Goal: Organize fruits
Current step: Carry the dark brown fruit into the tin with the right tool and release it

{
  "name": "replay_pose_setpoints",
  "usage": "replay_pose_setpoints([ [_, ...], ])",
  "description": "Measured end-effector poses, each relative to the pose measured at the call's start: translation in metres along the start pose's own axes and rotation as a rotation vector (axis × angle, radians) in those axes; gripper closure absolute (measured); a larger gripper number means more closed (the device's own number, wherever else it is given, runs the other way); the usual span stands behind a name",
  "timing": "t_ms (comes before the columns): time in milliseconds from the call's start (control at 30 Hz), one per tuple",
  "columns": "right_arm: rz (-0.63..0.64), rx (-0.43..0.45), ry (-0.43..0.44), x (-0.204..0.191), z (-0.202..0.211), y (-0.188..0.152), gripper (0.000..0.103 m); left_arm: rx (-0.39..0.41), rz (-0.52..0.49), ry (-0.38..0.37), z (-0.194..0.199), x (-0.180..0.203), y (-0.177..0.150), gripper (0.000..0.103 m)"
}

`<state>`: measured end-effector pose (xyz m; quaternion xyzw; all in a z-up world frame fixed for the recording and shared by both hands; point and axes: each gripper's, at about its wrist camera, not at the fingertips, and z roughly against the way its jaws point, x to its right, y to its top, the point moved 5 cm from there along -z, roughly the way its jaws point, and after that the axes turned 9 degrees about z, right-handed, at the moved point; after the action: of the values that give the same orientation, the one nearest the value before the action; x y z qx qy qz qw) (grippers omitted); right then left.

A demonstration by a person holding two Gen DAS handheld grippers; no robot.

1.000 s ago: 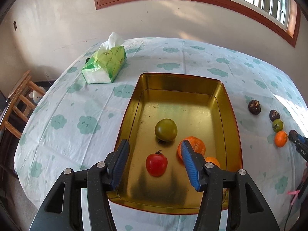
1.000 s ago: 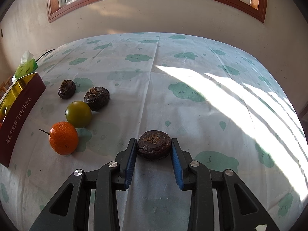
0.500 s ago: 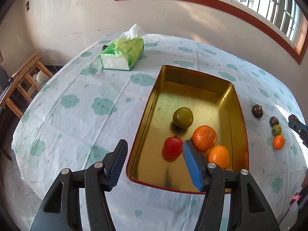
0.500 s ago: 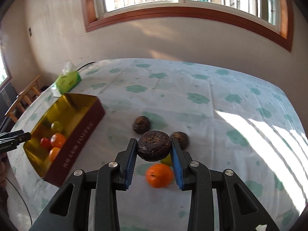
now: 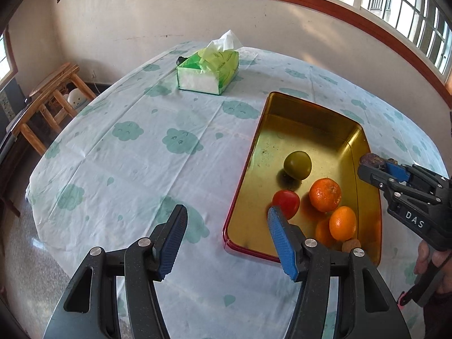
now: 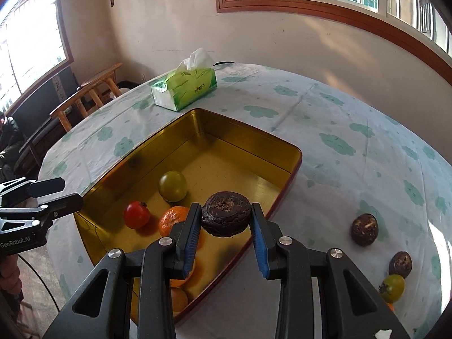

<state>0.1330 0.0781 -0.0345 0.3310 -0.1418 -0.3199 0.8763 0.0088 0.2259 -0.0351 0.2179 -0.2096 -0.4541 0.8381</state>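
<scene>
Both tools are black plastic, each with two angular fingers that end in ribbed blue pads and carry round silver screw heads. The right tool bears white "DAS" lettering on its side. The left tool shows "GenRobot_AI" in white on its body.

The table wears a pale cloth printed with green clouds; a gold tin with red outer walls sits on it; a green tissue pack lies beyond the tin's far end; two dark brown fruits and a green tomato rest near together beside the tin.
</scene>
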Motion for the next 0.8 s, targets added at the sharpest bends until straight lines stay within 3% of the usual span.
replay_pose_setpoints([
  [267,0.042,-0.046,-0.01,-0.004,-0.021,-0.002,0.071,-0.02,0.013,0.005,-0.007,-0.004,-0.001,0.043],
  [667,0.042,-0.04,0.004,-0.007,-0.023,-0.002,0.069,-0.035,0.006,0.001,-0.008,0.002,-0.004,0.043],
  [800,0.04,-0.022,0.013,-0.009,-0.018,-0.001,0.059,-0.034,0.001,-0.001,-0.005,0.007,-0.004,0.043],
])
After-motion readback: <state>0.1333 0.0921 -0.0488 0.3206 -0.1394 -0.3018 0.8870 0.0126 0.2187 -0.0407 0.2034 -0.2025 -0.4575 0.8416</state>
